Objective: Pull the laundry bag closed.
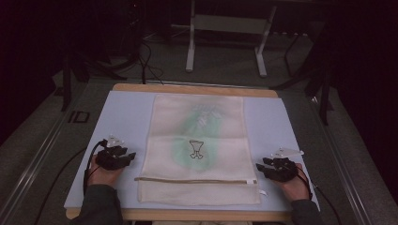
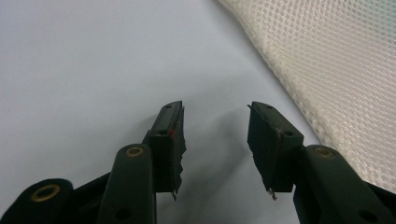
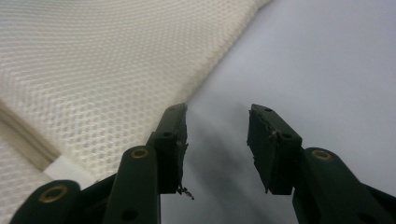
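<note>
A cream mesh laundry bag lies flat in the middle of the pale blue mat, with a green garment showing faintly through it and a zipper across its near end. My left gripper rests on the mat just left of the bag, open, nothing between its jaws. In the left gripper view the left gripper points at bare mat, with the mesh bag to its right. My right gripper rests just right of the bag, open and empty. In the right gripper view the right gripper has the mesh bag on its left.
The mat lies on a wooden table whose edge shows at the far and near sides. Beyond the table stand a white metal frame and cables on a dark floor. Bare mat flanks the bag on both sides.
</note>
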Demonstrator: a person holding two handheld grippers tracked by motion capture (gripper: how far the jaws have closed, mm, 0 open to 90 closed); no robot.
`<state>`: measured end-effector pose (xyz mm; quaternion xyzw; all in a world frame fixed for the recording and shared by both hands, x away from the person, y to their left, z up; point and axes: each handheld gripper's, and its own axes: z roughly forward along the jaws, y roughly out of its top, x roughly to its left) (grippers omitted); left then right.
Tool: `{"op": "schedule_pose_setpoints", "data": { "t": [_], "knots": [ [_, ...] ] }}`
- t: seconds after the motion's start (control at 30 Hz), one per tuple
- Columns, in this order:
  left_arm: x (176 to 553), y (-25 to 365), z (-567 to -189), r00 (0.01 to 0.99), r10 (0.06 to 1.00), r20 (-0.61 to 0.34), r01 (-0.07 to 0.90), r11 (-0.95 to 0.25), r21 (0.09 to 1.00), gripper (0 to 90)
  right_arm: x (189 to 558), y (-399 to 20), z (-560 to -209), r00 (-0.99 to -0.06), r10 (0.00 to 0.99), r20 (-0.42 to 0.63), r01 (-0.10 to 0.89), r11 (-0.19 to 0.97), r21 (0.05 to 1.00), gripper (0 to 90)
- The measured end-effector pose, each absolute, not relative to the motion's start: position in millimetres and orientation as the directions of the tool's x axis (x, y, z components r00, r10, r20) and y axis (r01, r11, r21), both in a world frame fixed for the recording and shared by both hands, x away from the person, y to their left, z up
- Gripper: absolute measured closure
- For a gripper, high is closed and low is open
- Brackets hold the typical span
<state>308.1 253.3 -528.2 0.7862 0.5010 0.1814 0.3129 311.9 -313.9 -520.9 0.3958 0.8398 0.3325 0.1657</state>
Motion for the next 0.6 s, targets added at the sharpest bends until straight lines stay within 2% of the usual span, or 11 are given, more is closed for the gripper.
{"op": "schedule_pose_setpoints", "data": {
  "t": [0.6],
  "knots": [
    [308, 254, -528, 0.479, 0.873, -0.094, 0.676, -0.298, 0.674, 61.4, 310, -300, -511, -0.686, 0.727, 0.0, 0.517, 0.488, 0.704, 57.0]
  ]
}}
